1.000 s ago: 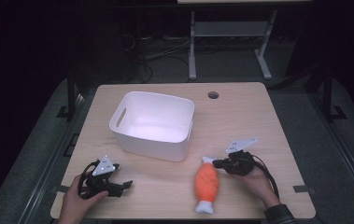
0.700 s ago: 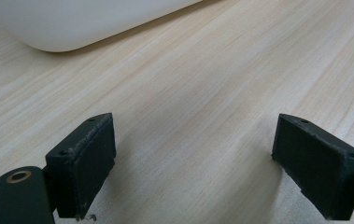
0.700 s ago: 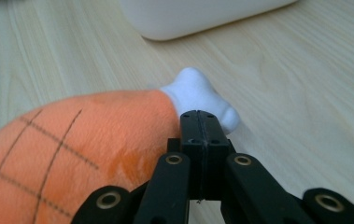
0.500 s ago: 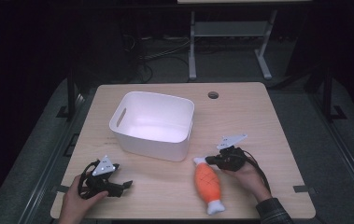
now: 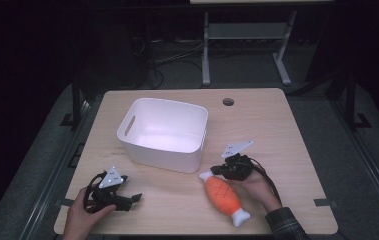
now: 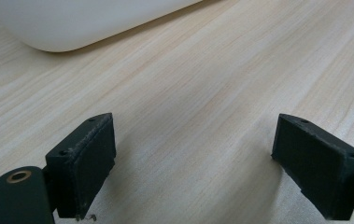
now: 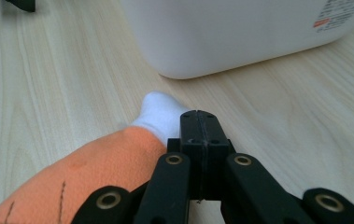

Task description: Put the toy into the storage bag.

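Note:
An orange plush fish (image 5: pixel 222 194) with white ends lies slantwise on the table near the front, right of the middle. My right gripper (image 5: pixel 217 171) lies low on the table with its jaws shut and nothing between them, the tips against the fish's upper white end. In the right gripper view the shut jaws (image 7: pixel 198 122) sit beside the white end and orange body of the fish (image 7: pixel 95 172). My left gripper (image 5: pixel 134 198) rests at the front left in a hand. Its jaws (image 6: pixel 207 154) stand wide open over bare wood.
A white plastic bin (image 5: pixel 164 131) with handle slots stands left of the table's middle; its wall (image 7: pixel 240 32) rises just beyond the fish. The wooden table (image 5: pixel 287 135) has a cable hole (image 5: pixel 228 102) at the back. Dark floor surrounds it.
My right gripper has slid left. The fish has swung from nearly upright to slanted, its upper end going left and its lower end going right. The left gripper has stayed put.

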Available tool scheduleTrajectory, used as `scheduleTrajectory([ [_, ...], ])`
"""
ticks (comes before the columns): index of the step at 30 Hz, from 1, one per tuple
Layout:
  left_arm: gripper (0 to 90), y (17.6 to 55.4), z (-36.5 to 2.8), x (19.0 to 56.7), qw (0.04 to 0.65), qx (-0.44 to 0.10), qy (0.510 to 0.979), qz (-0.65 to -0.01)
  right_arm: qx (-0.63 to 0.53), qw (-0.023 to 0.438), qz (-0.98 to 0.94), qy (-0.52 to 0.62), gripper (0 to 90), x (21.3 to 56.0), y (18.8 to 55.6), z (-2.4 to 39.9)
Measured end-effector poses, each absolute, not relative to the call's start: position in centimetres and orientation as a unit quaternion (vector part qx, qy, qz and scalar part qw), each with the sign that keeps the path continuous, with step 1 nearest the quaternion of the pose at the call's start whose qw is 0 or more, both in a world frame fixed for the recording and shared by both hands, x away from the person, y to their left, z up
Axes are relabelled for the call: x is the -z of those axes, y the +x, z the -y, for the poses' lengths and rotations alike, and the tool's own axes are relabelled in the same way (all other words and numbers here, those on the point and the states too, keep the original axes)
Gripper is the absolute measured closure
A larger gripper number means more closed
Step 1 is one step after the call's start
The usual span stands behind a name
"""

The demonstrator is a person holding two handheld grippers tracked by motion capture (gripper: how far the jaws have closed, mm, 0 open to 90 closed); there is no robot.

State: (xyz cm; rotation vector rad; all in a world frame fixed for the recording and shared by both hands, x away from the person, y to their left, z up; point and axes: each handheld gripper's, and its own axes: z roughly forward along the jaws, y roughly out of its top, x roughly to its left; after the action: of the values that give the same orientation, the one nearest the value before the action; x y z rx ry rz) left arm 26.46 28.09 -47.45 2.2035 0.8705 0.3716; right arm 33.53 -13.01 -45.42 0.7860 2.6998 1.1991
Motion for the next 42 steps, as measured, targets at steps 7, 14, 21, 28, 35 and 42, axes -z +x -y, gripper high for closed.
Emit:
scheduleTrajectory([
  [7,12.6,26.5,-28.1,47.5,0.363,-0.144,0.856,-0.338,-0.391,0.039,-0.884,0.252,89.6,45.5,33.5,12.5],
  [14,12.6,26.5,-28.1,47.5,0.363,-0.144,0.856,-0.338,-0.395,0.044,-0.881,0.257,89.5,45.2,33.4,13.0],
  [21,12.6,26.5,-28.1,47.5,0.363,-0.144,0.856,-0.338,-0.4,0.053,-0.867,0.292,73.9,44.2,32.9,14.9],
  [28,12.6,26.5,-28.1,47.5,0.363,-0.144,0.856,-0.338,-0.404,0.052,-0.853,0.326,54.3,43.4,32.0,17.2],
  [35,12.6,26.4,-28.1,47.4,0.362,-0.144,0.857,-0.338,-0.414,0.059,-0.839,0.348,39.5,43.1,29.9,19.0],
  [42,12.6,26.5,-28.1,47.5,0.363,-0.145,0.856,-0.338,-0.417,0.055,-0.836,0.352,28.4,43.1,28.2,19.5],
])
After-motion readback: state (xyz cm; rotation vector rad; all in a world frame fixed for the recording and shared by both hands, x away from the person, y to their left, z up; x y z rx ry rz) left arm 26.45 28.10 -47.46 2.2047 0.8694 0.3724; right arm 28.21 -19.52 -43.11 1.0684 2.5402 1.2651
